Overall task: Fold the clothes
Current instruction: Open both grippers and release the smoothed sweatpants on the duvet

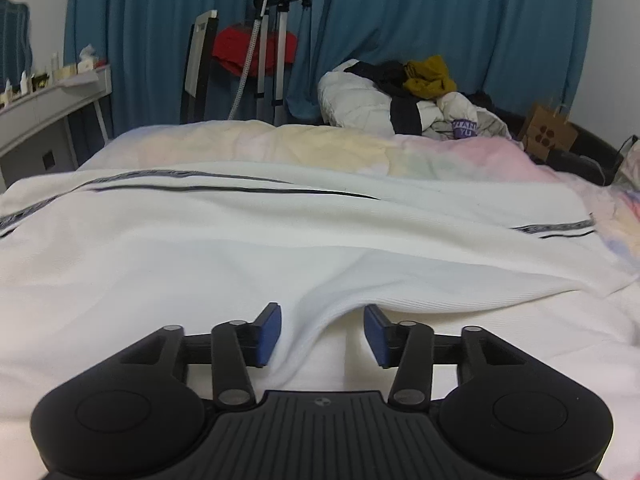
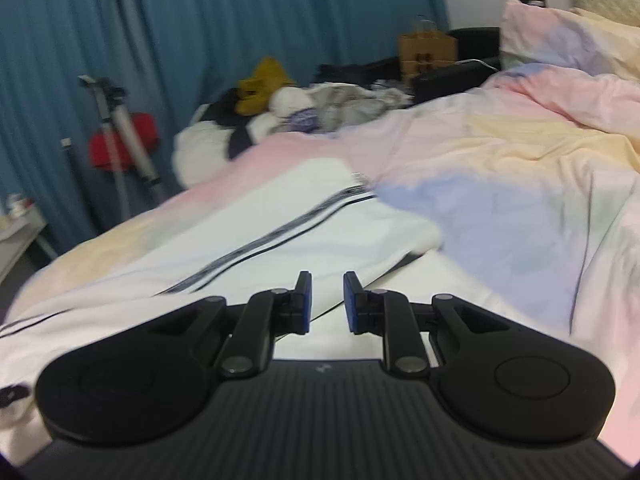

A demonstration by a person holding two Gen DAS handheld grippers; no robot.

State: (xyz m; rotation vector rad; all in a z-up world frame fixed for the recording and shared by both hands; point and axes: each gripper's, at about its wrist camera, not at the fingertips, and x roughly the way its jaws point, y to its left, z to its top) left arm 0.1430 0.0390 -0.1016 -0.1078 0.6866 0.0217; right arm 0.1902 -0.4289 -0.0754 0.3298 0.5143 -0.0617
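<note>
Fingers [image 1: 269, 330] of L gripper [image 1: 322, 334] spread, fold of white striped garment [image 1: 304, 240] between, unpinched; R gripper [image 2: 326, 302] slightly apart, empty, over pastel duvet [image 2: 500, 184].

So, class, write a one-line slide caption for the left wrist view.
Open left hand-held gripper poised over a white garment spread on the bed.

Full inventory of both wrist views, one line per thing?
white garment: 1, white with dark stripes, spread on the bed
duvet: 1, pastel, under the garment
clothes pile: 1, white, black, mustard, far bed edge
paper bag: 1, brown, beside the pile
curtains: blue, back wall
tripod: 1, silver, before the curtains
left gripper: fingers open, fabric fold between, unpinched
right gripper: fingers slightly apart, holding nothing
</note>
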